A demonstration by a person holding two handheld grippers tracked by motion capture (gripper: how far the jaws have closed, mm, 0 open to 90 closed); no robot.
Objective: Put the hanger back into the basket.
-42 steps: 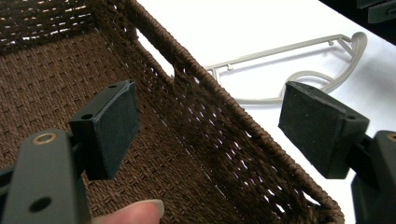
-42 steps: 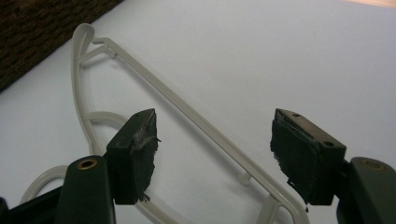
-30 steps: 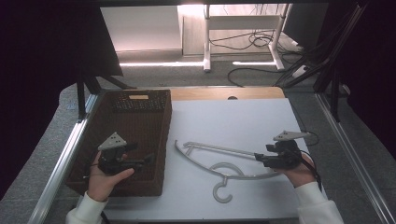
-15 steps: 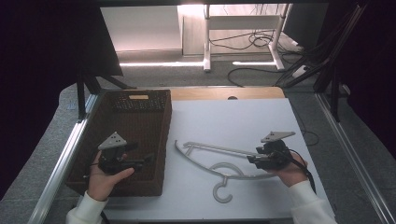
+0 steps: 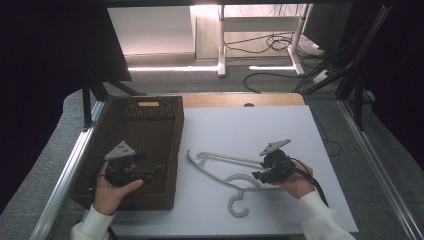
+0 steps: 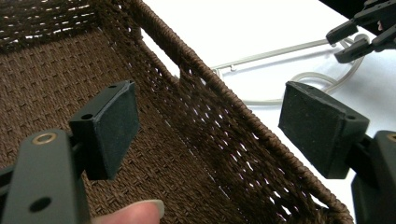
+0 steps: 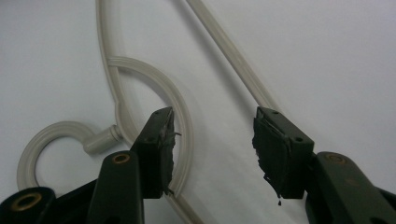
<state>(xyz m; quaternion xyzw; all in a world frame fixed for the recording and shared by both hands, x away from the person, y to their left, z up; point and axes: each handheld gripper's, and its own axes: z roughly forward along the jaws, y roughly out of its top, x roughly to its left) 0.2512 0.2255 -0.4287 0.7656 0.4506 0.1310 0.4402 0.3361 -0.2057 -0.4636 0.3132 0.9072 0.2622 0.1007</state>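
A cream plastic hanger lies flat on the white table, its hook pointing toward the person. My right gripper hovers open just above the hanger's right end. In the right gripper view the hanger's curved neck passes by the left pad and the straight bar runs up between the jaws. My left gripper is open at the right wall of the brown wicker basket. In the left gripper view that wall runs between the two pads, one inside the basket and one outside.
The basket holds nothing that I can see. The white table top stretches behind the hanger. A metal rail borders the table on the left, and cables lie on the floor beyond the far edge.
My right gripper has moved left and slightly forward, over the hanger's right end. The left gripper has stayed at the basket's wall.
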